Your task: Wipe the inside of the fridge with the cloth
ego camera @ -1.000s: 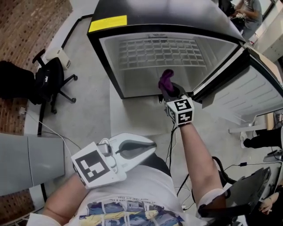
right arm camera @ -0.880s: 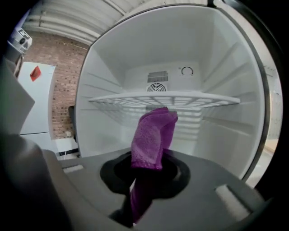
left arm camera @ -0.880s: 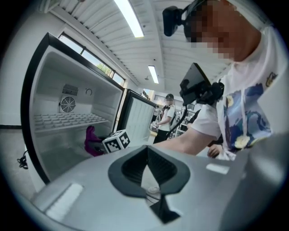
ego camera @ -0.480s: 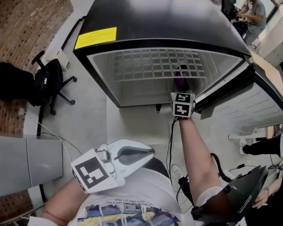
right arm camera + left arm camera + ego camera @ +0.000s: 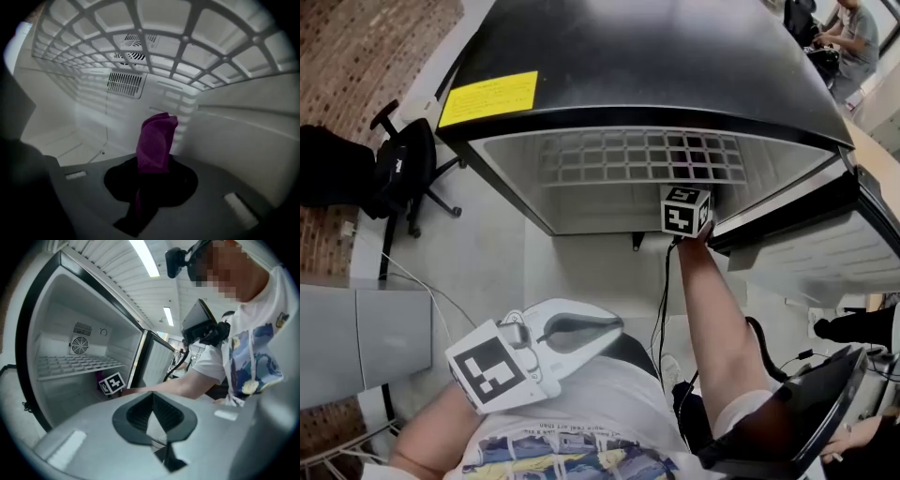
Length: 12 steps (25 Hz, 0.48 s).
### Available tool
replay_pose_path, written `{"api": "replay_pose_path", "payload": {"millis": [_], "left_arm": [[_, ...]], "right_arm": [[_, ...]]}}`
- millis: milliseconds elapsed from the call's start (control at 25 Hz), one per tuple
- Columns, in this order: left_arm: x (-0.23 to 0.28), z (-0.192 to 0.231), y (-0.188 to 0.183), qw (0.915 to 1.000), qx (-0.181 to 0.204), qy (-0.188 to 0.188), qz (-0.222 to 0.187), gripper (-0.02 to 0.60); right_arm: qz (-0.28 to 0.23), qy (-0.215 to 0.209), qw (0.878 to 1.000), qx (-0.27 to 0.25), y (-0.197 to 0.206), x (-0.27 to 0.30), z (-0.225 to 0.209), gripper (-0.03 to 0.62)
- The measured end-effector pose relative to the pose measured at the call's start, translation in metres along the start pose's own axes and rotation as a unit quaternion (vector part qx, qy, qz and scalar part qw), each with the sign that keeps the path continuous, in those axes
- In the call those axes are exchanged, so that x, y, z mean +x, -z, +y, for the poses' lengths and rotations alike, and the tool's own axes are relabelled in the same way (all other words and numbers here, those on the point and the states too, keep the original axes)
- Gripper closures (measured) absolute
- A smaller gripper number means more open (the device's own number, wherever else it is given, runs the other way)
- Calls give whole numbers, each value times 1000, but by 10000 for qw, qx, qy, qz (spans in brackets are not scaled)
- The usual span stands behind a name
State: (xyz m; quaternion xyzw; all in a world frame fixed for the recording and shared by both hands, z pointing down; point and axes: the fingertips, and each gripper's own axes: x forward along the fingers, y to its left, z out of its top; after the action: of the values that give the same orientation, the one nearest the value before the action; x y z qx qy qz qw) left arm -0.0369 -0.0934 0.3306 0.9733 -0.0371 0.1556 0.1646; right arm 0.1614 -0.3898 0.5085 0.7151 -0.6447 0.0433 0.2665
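We clamp the cloth (image 5: pixel 156 138) in the right gripper (image 5: pixel 151 180), the back wall of the fridge (image 5: pixel 93 122) straight ahead; the left gripper (image 5: pixel 152 401) is closed, empty, outside.

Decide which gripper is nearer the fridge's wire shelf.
Right. The right gripper, jaws shut on the purple cloth, is inside the fridge just beneath the wire shelf; the left gripper is outside, near the person's torso.

Right gripper (image 5: pixel 151 171) outstretched, left gripper (image 5: pixel 605 330) low, both jaws together
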Motion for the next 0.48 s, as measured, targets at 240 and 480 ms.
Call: {"api": "replay_pose_path", "payload": {"millis": [240, 480], "left_arm": [[1, 6, 0, 9999, -41, -107, -1, 575], [1, 7, -1, 9999, -53, -138, 20, 575]], "right_arm": [[194, -148, 9997, 57, 11, 13, 6, 540], [277, -468, 9985, 79, 15, 18, 21, 540]]}}
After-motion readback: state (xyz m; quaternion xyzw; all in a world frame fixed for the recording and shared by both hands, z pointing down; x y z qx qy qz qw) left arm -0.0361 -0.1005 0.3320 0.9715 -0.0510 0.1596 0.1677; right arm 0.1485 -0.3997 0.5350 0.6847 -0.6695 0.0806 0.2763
